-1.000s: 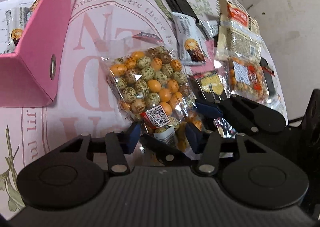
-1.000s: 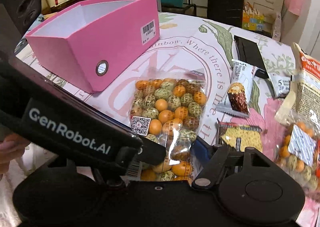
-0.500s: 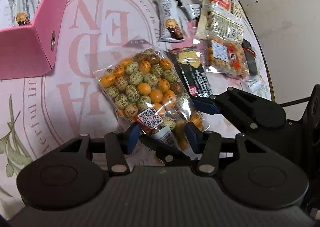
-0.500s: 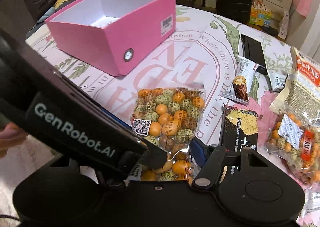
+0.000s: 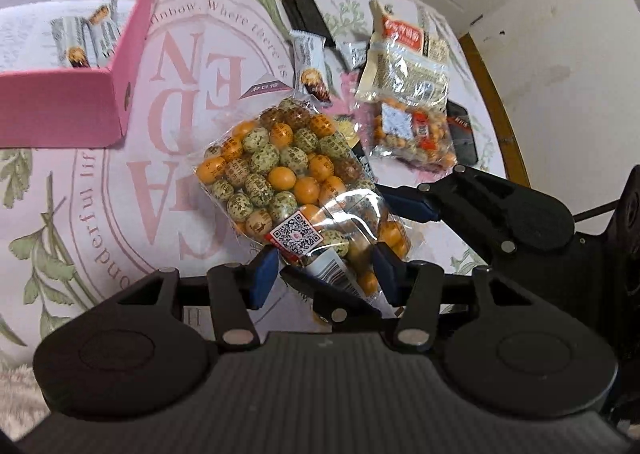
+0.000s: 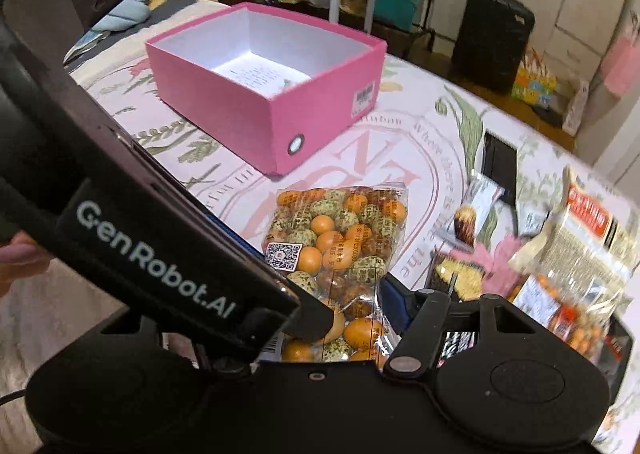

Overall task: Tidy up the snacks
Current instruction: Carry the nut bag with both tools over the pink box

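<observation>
A clear plastic bag of round coated nuts (image 5: 280,169) — orange, speckled green and brown — is held at its near end, lifted clear of the tablecloth (image 5: 80,181) and near the pink box (image 5: 60,109). The left gripper (image 5: 326,268) is closed on the bag's bottom seam, its blue pads pinching the crinkled film beside the barcode label. The right gripper (image 6: 352,318) is seen alongside, with the bag between its fingers; whether both pads press on it cannot be told. The bag is judged moderately heavy and floppy — the loose nuts can shift, and the glossy film is probably slippery, so a hold on the flat seam or low across the body seems safest. The box is stiff card, white inside, with one wrapped bar (image 5: 84,41) lying in it. Other snack packets (image 5: 404,93) are scattered on the printed cloth beyond.
</observation>
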{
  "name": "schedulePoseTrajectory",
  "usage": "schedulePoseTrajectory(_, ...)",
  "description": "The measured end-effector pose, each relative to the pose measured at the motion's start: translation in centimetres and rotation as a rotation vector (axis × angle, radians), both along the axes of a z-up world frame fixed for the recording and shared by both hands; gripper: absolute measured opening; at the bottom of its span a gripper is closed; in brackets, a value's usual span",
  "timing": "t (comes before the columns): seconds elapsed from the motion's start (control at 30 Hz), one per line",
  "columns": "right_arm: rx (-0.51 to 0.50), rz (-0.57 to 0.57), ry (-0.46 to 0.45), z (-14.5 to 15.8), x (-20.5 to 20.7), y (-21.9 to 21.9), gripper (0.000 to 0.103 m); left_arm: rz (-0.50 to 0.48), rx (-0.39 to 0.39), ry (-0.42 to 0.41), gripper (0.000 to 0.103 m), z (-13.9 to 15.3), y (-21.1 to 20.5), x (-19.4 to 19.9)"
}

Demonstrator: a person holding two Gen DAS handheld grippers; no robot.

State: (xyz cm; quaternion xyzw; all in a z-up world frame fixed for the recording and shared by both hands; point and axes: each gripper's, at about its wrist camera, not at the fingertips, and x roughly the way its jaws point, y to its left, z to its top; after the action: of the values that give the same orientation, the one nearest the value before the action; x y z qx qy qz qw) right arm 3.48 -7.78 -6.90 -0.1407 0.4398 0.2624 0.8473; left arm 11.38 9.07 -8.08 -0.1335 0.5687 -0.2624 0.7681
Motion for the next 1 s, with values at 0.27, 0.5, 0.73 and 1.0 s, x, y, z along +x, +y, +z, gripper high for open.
schedulePoseTrajectory(0.27,-0.013,0.067,-0.110,4.1,-0.3,1.5,0.069,0.064,-0.020,-0.089,0.051,4.3,2.6,-1.0)
schedulePoseTrajectory(0.5,-0.029,0.124,-0.135,6.3,2.2,4.3,0.068,0.137,-0.066,-0.094,0.052,5.9,6.3,0.8)
schedulePoseTrajectory(0.73,0.038,0.214,-0.194,6.9,7.1,8.3,0.068,0.256,-0.008,-0.164,0.052,7.1,11.0,4.8)
schedulePoseTrajectory(1.0,0.152,0.282,-0.158,4.5,14.5,13.1,0.068,0.392,0.051,-0.136,0.052,5.0,16.5,11.3)
